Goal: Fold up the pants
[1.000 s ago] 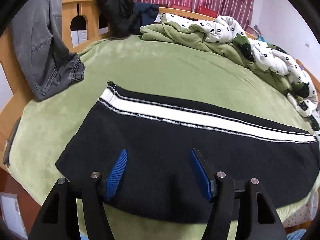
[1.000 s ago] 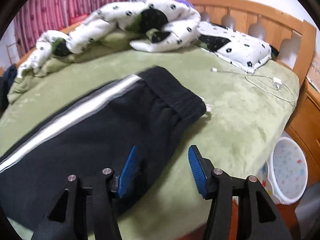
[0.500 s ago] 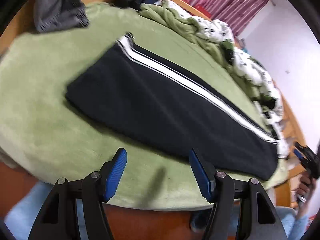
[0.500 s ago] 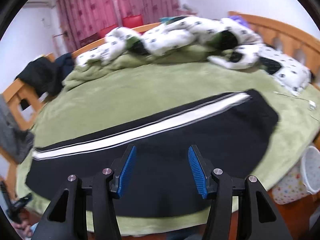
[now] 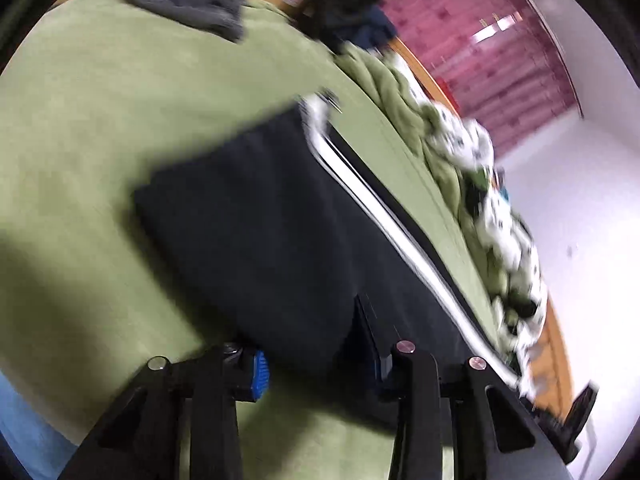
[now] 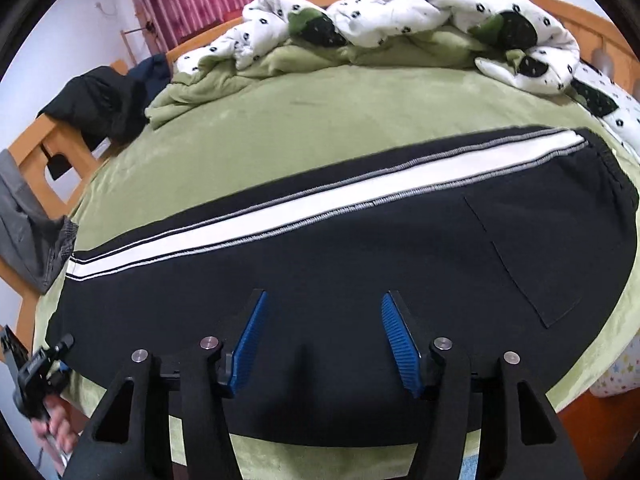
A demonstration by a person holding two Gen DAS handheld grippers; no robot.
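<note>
The black pants (image 6: 320,248) with a white side stripe are laid flat along the green bed (image 6: 320,120). The right gripper (image 6: 320,340) is held over them, fingers apart. The left gripper (image 5: 316,360) is spread at their near hem edge.

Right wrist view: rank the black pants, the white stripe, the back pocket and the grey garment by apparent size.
1. black pants
2. white stripe
3. back pocket
4. grey garment, though it is cut off at the frame edge, so its place is unsure.

Both grippers, left (image 5: 316,344) and right (image 6: 322,340), are black-framed with ribbed blue pads (image 6: 250,340) (silver screws atop).
</note>
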